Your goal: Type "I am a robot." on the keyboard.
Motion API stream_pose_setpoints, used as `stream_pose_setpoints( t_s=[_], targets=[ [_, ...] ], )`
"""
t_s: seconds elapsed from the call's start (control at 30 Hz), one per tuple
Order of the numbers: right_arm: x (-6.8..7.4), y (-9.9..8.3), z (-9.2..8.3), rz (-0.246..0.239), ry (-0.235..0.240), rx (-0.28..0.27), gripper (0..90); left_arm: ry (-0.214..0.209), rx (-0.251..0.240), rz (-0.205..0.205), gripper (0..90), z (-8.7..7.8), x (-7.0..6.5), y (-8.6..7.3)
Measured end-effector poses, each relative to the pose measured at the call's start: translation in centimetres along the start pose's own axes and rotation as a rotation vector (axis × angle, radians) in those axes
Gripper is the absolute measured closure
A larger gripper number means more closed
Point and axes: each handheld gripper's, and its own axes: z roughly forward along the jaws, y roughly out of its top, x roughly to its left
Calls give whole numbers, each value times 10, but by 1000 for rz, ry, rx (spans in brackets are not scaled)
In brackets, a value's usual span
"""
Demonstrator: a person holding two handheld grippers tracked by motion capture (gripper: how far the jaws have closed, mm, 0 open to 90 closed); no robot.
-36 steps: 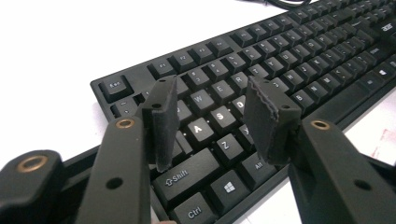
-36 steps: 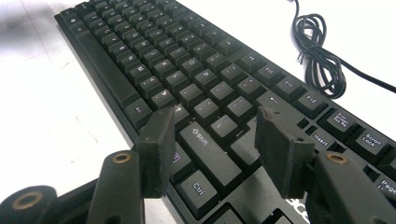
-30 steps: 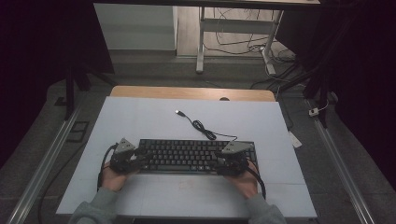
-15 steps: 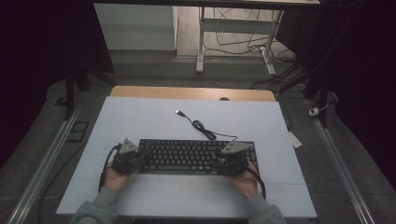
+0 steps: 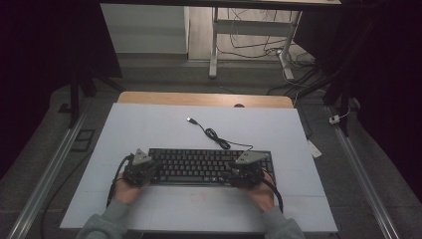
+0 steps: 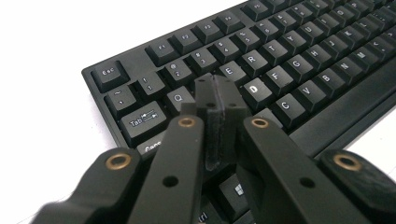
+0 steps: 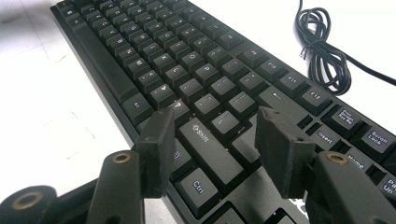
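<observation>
A black keyboard (image 5: 209, 167) lies on the white table, its keys seen close up in the left gripper view (image 6: 289, 60) and the right gripper view (image 7: 187, 60). My left gripper (image 5: 144, 169) is over the keyboard's left end. Its jaws have just been closing and are now shut (image 6: 218, 86), pads together with nothing between them, tips just above the keys near Q and E. My right gripper (image 5: 244, 172) hovers at the keyboard's right part. It stands open (image 7: 215, 121), with the Shift key below the gap between its jaws.
The keyboard's black cable (image 5: 214, 134) runs in a small coil behind it to a loose USB plug (image 5: 190, 119); the coil (image 7: 322, 56) lies beyond the function keys. The white table sheet (image 5: 149, 124) ends at a wooden strip (image 5: 199, 98) at the back.
My left gripper has edged slightly right, onto the keyboard's left end. The right gripper has stayed put.
</observation>
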Motion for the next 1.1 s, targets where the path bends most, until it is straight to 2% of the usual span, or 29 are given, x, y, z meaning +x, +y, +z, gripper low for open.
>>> stream_pose_setpoints(
  t_s=[0.53,0.8,1.1],
  targets=[
    [0,0,1,-2,0,6,479,19,11,7,891,4,-2,0],
    [0,0,1,-2,0,8,478,12,20,7,892,6,-2,-1],
    [0,0,0,0,-1,1,478,6,-40,-7,874,-2,0,0]
  ],
)
